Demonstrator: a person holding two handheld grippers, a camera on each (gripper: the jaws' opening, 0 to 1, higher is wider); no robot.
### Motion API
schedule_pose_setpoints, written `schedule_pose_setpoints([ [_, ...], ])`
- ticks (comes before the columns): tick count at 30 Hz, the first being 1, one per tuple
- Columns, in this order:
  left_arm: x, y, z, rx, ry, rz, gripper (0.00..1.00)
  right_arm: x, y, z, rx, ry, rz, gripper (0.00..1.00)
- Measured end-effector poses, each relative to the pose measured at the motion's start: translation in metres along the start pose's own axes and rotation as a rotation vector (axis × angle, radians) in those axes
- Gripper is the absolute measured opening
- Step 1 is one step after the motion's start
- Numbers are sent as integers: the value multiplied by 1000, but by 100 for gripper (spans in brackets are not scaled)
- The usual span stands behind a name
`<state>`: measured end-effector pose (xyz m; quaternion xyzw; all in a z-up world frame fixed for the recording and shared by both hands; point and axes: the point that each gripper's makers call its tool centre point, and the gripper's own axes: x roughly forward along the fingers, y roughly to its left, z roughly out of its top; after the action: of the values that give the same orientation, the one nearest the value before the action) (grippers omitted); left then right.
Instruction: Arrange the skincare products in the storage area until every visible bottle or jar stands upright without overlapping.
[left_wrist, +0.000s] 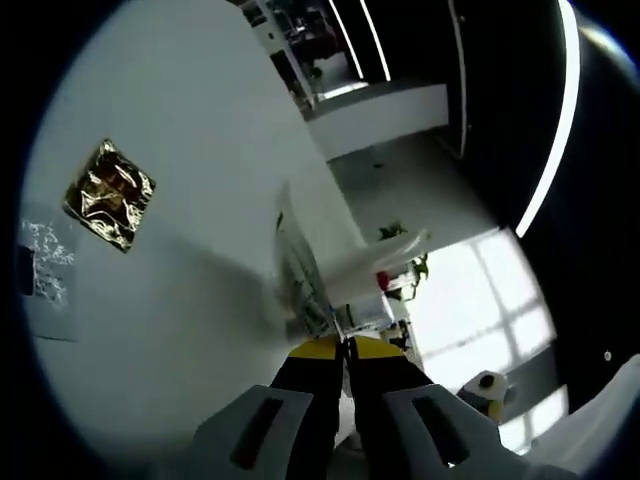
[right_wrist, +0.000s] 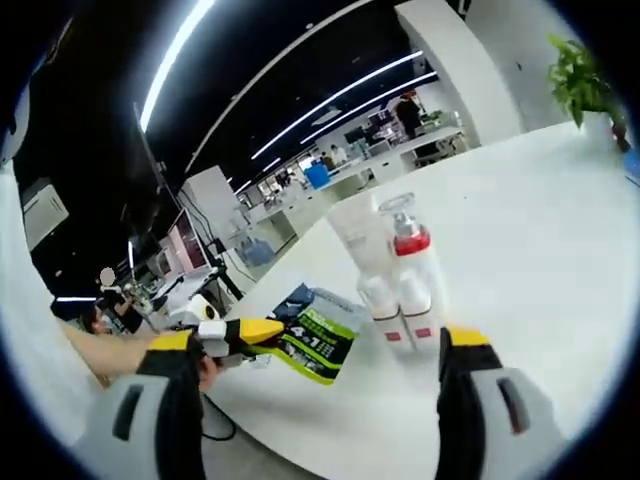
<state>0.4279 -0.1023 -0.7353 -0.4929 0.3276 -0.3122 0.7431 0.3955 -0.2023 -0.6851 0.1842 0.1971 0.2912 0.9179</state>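
Right gripper: spread wide, empty.
Left gripper: pressed together.
Bottles: approach level; pinch one low.

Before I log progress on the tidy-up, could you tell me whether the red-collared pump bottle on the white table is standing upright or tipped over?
Upright. The pump bottle stands on its base on the table, pump head on top, close beside white tubes.

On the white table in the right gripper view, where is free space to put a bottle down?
Bare table lies right of the white bottles, toward the potted plant. It is crowded left of them, where the green packet lies.
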Motion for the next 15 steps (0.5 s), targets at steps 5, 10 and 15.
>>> schedule_pose_setpoints([
  [5,2,17,-10,27,33,52,0,0,0,-1,-3,4,-3,100],
  [10,5,32,-15,61,70,124,0,0,-1,-2,9,2,-3,100],
  [15,5,45,-20,173,110,209,0,-1,-2,-2,8,0,-7,100],
])
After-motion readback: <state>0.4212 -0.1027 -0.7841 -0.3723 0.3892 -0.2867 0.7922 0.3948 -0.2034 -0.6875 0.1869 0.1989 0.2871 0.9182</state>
